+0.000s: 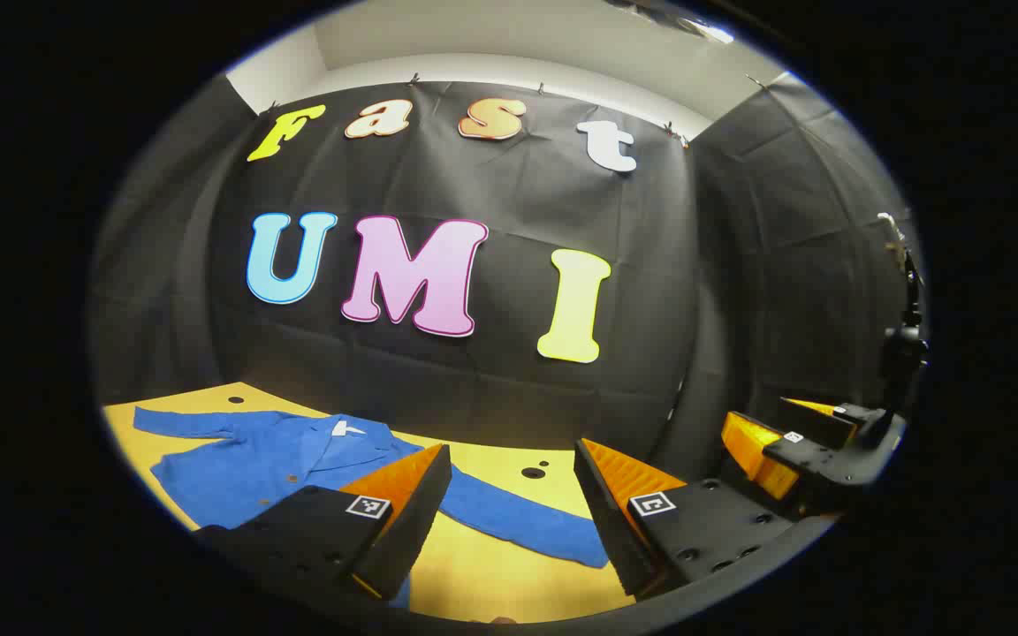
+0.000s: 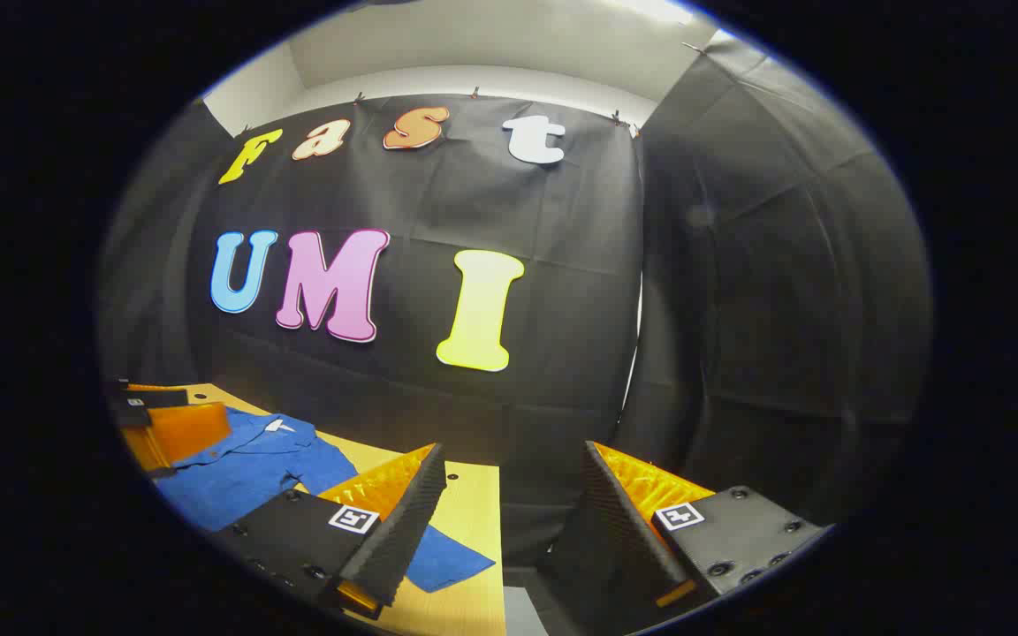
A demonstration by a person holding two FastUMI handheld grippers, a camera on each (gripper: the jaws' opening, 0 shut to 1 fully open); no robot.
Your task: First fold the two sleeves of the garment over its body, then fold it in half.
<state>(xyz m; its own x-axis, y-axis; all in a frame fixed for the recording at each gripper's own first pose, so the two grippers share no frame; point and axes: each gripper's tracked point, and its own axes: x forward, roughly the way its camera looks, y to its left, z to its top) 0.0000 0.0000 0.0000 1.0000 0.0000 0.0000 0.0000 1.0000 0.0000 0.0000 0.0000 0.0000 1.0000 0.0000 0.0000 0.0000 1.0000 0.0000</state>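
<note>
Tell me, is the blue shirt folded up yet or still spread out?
Spread out. The blue shirt lies flat on the yellow table, with both sleeves stretched out sideways, neither folded over its body.

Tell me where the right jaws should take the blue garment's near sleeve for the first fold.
Grip the sleeve at its cuff end, coming down from above. It lies flat and stretched away from the blue garment on the table, so the free end probably lifts easiest. The right gripper is open and holds nothing.
</note>
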